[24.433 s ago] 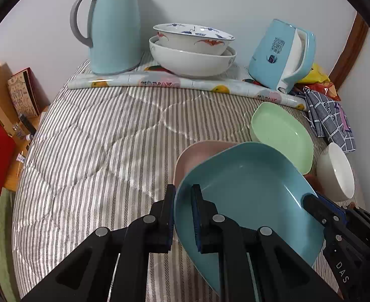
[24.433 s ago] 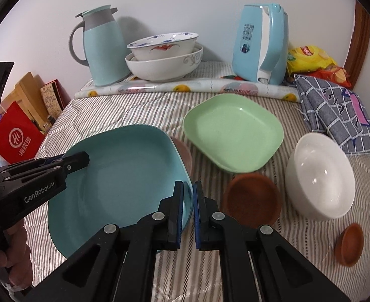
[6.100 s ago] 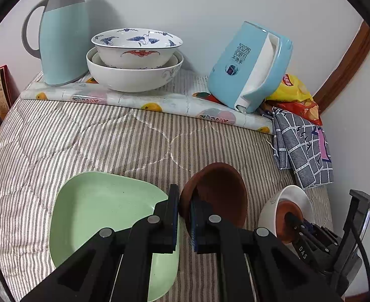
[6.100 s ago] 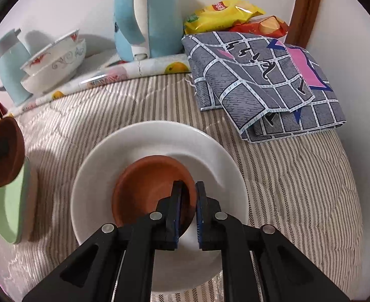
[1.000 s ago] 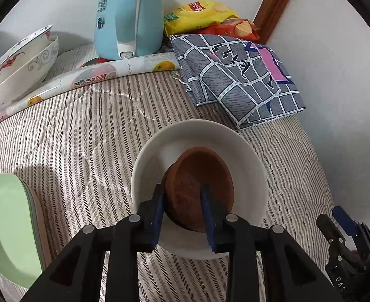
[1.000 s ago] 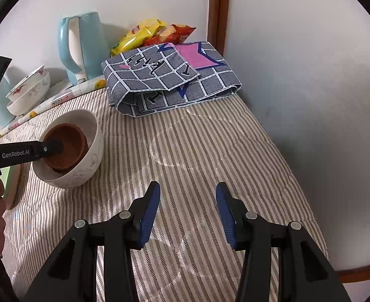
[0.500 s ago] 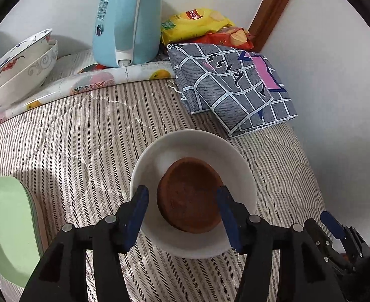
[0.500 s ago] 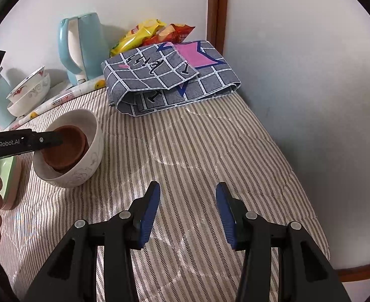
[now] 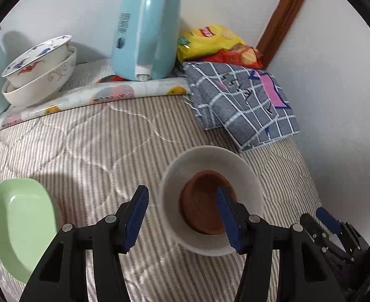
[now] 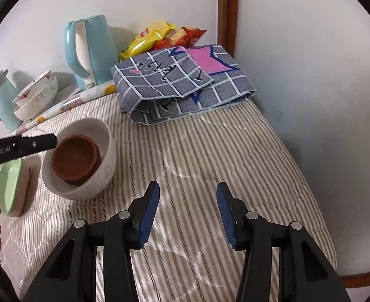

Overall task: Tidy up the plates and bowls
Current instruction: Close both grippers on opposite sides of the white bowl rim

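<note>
A white bowl (image 9: 175,176) stands on the striped bedcover and holds stacked brown bowls (image 9: 202,201); it also shows in the right wrist view (image 10: 102,173) with the brown bowls (image 10: 75,159) inside. My left gripper (image 9: 182,214) is open and empty just above the bowl's near side, apart from the brown bowls. A stack of plates with a green plate (image 9: 21,221) on top lies at the left, edge-on in the right wrist view (image 10: 10,183). My right gripper (image 10: 187,209) is open and empty over bare bedcover.
At the back stand two stacked patterned bowls (image 9: 39,70), a light blue kettle (image 9: 144,32), snack bags (image 9: 217,45) and a folded checked cloth (image 9: 243,103). A white wall closes the right side. The bed's edge runs at the lower right (image 10: 331,251).
My left gripper has let go of the brown bowl inside the white bowl, opened wide and drawn back to the left. My right gripper stays open and nearly still.
</note>
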Tool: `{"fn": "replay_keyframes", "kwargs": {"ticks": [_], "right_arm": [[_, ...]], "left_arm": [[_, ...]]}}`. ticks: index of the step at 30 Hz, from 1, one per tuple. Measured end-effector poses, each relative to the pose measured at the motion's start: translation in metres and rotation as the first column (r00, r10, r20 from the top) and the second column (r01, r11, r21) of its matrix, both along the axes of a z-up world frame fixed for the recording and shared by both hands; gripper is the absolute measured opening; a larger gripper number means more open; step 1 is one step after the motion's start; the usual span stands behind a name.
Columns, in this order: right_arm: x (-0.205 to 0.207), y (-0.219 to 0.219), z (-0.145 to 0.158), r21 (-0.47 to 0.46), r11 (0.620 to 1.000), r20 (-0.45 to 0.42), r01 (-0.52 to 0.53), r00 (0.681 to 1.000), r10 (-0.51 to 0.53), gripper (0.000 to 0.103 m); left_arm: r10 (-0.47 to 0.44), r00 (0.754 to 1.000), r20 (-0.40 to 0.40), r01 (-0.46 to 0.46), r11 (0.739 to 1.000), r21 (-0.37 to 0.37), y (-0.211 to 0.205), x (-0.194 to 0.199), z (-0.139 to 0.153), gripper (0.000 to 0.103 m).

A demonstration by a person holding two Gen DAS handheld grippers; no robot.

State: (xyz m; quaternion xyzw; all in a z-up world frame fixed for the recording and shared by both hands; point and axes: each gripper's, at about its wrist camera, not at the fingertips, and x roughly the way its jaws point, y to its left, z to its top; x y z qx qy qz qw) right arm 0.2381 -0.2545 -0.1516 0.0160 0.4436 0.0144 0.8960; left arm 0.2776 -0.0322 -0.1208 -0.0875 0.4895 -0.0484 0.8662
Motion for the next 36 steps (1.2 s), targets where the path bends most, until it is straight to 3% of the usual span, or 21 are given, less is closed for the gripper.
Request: {"fn": "replay_keyframes", "kwargs": {"ticks": [4, 13, 22, 29, 36], "right_arm": [[0.011, 0.009, 0.005, 0.026, 0.999, 0.015, -0.022, 1.0, 0.022, 0.047], [0.032, 0.035, 0.004, 0.085, 0.994, 0.014, -0.07, 0.998, 0.069, 0.047], [0.048, 0.055, -0.007, 0.085, 0.99, -0.024, -0.11, 0.993, 0.112, 0.047], [0.059, 0.068, -0.024, 0.024, 0.992, -0.08, -0.124, 0.989, 0.125, 0.036], [0.064, 0.077, -0.034, -0.004, 0.988, -0.118, -0.156, 0.981, 0.154, 0.035]], "left_arm": [[0.036, 0.999, 0.0, -0.036, 0.999, 0.029, 0.014, 0.001, -0.001, 0.053], [0.051, 0.998, -0.042, -0.05, 0.998, 0.028, 0.027, 0.006, -0.014, 0.033], [0.018, 0.997, -0.071, -0.014, 0.999, 0.05, 0.018, 0.016, -0.026, 0.033], [0.01, 0.995, -0.097, -0.003, 0.997, 0.074, 0.014, 0.022, -0.04, 0.034], [0.004, 0.995, -0.101, 0.006, 0.995, 0.095, 0.012, 0.025, -0.046, 0.035]]}}
